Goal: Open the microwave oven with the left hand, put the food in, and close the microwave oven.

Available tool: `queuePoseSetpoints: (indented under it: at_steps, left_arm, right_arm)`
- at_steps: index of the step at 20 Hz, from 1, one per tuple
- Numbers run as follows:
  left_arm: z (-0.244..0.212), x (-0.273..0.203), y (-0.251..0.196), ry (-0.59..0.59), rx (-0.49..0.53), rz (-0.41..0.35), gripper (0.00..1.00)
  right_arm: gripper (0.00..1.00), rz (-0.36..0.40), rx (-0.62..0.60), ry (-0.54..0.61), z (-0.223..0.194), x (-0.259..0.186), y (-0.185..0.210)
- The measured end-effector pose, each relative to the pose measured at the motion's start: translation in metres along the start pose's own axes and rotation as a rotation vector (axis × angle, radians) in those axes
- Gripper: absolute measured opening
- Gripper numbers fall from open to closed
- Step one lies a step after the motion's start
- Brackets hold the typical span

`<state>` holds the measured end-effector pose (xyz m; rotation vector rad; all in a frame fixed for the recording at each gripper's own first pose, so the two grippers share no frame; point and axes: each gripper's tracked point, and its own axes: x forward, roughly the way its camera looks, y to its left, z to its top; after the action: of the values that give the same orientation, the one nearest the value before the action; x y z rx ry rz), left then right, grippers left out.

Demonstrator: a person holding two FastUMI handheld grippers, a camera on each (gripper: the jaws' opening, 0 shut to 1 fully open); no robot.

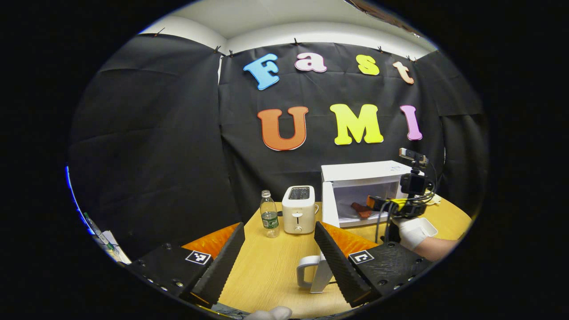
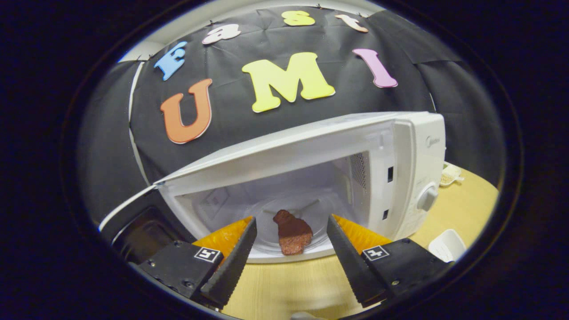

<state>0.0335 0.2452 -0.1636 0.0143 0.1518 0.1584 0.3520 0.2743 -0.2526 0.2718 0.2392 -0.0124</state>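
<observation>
My right claw (image 2: 286, 262) wide and empty at the open microwave (image 2: 400, 169), food (image 2: 292, 233) lying inside on its floor, my left claw (image 1: 279, 260) wide over the bench (image 1: 266, 266), toaster (image 1: 298, 209) and bottle (image 1: 269, 214) beyond

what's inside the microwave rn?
One brown piece of food on the floor of the microwave, door open. The cavity's front left corner is hidden behind the right gripper.
</observation>
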Motion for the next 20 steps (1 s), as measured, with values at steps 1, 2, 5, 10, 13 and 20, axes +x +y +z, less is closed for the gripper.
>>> queuePoseSetpoints:
  at_steps: [1,2,5,10,13,20]
  left_arm:
    - [0.003,0.001,0.002,-0.002,-0.005,0.0,0.96]
    - [0.008,0.0,0.005,-0.012,-0.004,-0.002,0.97]
    - [0.009,0.002,0.02,-0.023,0.005,0.012,0.97]
    - [-0.004,0.009,0.038,-0.014,0.007,0.035,0.96]
    - [-0.01,0.013,0.041,-0.011,0.013,0.039,0.96]
    - [-0.031,0.024,0.027,0.009,0.019,-0.006,0.96]
  right_arm:
    - [1.0,0.037,-0.036,0.01,0.008,-0.022,0.003]
    - [0.91,0.056,-0.069,0.027,0.016,-0.044,0.002]
    - [0.89,0.061,-0.194,0.037,0.044,-0.11,-0.018]
    - [0.9,0.018,-0.335,-0.018,0.099,-0.206,-0.051]
    - [1.0,0.012,-0.35,-0.019,0.112,-0.251,-0.058]
    - [1.0,-0.005,-0.308,0.008,0.11,-0.322,-0.081]
